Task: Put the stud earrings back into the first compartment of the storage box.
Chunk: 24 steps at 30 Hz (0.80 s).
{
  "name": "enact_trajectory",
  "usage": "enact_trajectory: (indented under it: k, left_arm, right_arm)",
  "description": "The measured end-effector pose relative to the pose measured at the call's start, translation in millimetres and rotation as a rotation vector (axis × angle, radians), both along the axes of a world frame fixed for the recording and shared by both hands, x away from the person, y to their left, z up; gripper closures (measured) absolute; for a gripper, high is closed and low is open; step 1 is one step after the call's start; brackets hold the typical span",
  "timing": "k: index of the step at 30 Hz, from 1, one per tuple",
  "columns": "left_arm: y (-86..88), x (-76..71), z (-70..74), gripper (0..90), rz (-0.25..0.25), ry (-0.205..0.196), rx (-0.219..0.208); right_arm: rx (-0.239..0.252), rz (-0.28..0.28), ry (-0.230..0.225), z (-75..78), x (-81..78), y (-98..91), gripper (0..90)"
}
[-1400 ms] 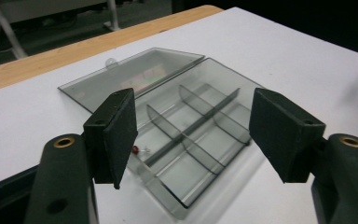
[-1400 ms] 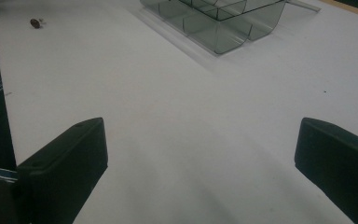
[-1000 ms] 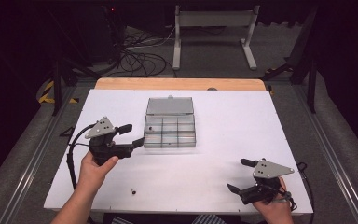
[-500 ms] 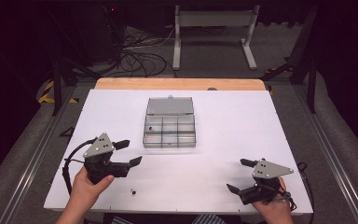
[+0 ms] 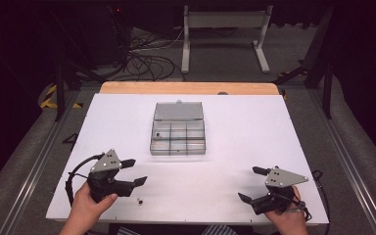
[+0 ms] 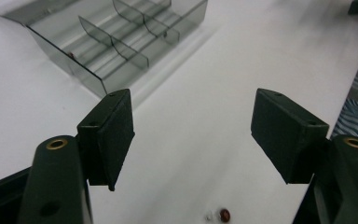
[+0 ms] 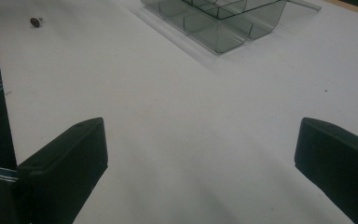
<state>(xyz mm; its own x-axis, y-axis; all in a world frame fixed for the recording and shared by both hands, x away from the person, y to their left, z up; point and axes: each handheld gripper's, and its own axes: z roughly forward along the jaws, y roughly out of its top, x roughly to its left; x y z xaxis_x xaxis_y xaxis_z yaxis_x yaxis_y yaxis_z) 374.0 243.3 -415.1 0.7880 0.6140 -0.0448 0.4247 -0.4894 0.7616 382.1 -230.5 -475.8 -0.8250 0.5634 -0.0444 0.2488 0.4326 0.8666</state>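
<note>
Both tongs gape wide, holding nothing.
My left tongs [image 5: 134, 171] hover beside a small dark bead [image 5: 139, 200]; right tongs [image 5: 252, 184] sit well apart from the clear compartment box [image 5: 178, 137] on the tabletop [image 5: 235, 147].

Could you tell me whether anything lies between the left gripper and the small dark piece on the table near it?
Nothing visible does. The left gripper is open above bare white table, and the small dark piece lies just ahead of its fingers, close to the near edge. The compartment box sits farther off, out of that path.
</note>
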Motion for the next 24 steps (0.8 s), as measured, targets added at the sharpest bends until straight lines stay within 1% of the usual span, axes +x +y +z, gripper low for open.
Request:
enact_trajectory:
  k: [2,5,9,13,20,24]
  left_arm:
    - [-0.5,-1.7,-2.6,32.6,-0.020,0.028,0.019]
    - [-2.0,-4.8,-5.7,33.5,-0.025,0.037,0.057]
    - [-3.7,-8.1,-10.4,34.7,-0.031,0.075,0.085]
    - [-8.0,-11.0,-16.9,36.1,-0.042,0.105,0.141]
    - [-10.8,-10.8,-28.4,38.4,-0.051,0.149,0.188]
    - [-12.7,-9.5,-35.2,39.7,-0.055,0.187,0.217]
  right_arm:
    - [-0.002,0.001,0.000,-0.1,-0.1,0.6,3.3]
    - [-0.002,0.002,0.001,0.0,-0.2,0.6,3.3]
    - [-0.002,0.000,0.002,-0.2,-0.1,0.7,3.3]
    - [-0.006,0.003,0.004,-0.5,0.2,1.1,3.3]
    - [-0.003,0.003,0.004,-0.7,0.0,1.0,3.3]
    - [-0.005,0.005,0.006,-0.7,0.2,0.9,3.3]
